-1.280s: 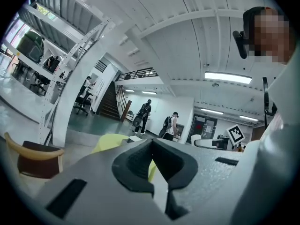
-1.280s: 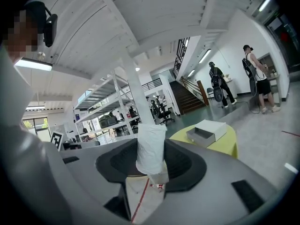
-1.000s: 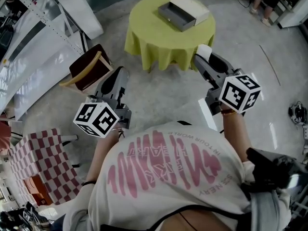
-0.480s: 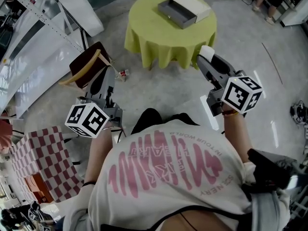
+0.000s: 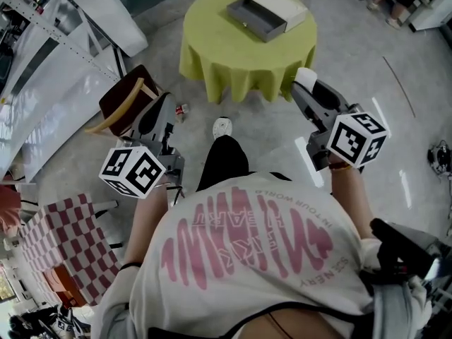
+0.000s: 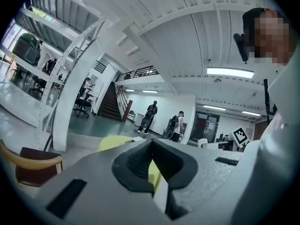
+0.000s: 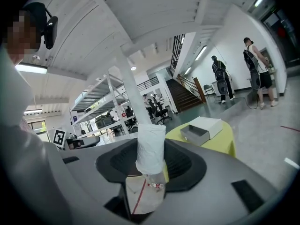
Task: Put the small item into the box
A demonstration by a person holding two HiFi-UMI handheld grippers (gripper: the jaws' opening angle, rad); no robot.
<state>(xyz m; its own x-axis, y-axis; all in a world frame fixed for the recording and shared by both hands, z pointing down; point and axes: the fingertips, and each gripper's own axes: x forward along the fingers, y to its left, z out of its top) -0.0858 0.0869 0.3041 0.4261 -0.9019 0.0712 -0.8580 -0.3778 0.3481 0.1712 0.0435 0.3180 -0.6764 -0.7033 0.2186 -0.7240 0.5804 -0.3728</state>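
The box (image 5: 267,13), a grey tray half out of a white sleeve, lies on a round table with a yellow-green cloth (image 5: 233,58) ahead of me. My right gripper (image 5: 305,85) is raised short of the table's right side, shut on a small white wrapped roll (image 5: 304,76). In the right gripper view the roll (image 7: 151,146) stands upright between the dark pads, and the box (image 7: 202,128) shows beyond it. My left gripper (image 5: 162,106) hangs over the floor left of the table. Its jaws meet at the tips with nothing between them, as the left gripper view (image 6: 151,161) shows.
A brown chair with a wooden armrest (image 5: 131,104) stands left of the table, with a small red-and-white can (image 5: 181,109) on the floor beside it. A checkered seat (image 5: 63,242) is at the lower left. The person's shoe (image 5: 222,127) is forward. People stand far off.
The person has stepped toward the table, a dark leg and white shoe now showing in front. The left gripper swung left, then back up. The right gripper still holds the white roll.
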